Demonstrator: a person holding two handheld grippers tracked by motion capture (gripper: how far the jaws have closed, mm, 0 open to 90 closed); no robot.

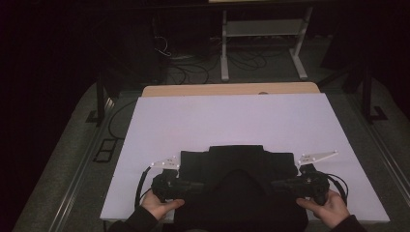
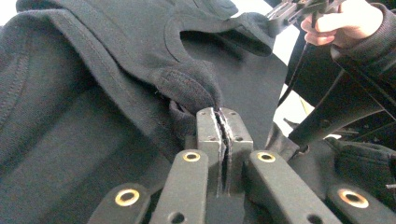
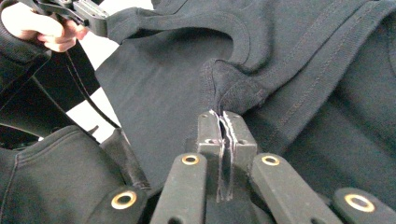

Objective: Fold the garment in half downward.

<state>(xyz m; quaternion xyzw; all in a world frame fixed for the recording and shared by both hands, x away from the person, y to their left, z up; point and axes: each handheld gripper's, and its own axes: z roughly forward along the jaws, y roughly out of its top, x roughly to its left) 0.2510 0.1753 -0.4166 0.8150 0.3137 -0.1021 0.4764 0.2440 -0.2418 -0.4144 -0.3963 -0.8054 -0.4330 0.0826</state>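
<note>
Dim all round, the room falls away to dark floor and cables, with a metal frame standing at twelve o'clock past the far edge; what is lit is the white board on the table in front of me.

At six o'clock on that board, right against my edge, lies the black garment, a dark sweatshirt-weight top with a ribbed neckline and stitched seams. It looks partly folded: a squarer block of cloth lies toward twelve, and a curved neck opening shows in the middle.

I hold my left gripper at about eight o'clock and my right gripper at about four, both pointing inward at the cloth. In the left gripper view my jaws are pressed together on a bunched bit of the ribbed neck edge, and the right gripper view shows the same on the other side, jaws tight on a pinch of the collar seam. Each view also catches my opposite hand across the neck opening.

I judge this as the grasp stage of a fold or a spread: both shoulder points are taken and the cloth is slack between them. Next I should lift both together, keep them level, and draw the neckline taut without letting either pinch slip.
</note>
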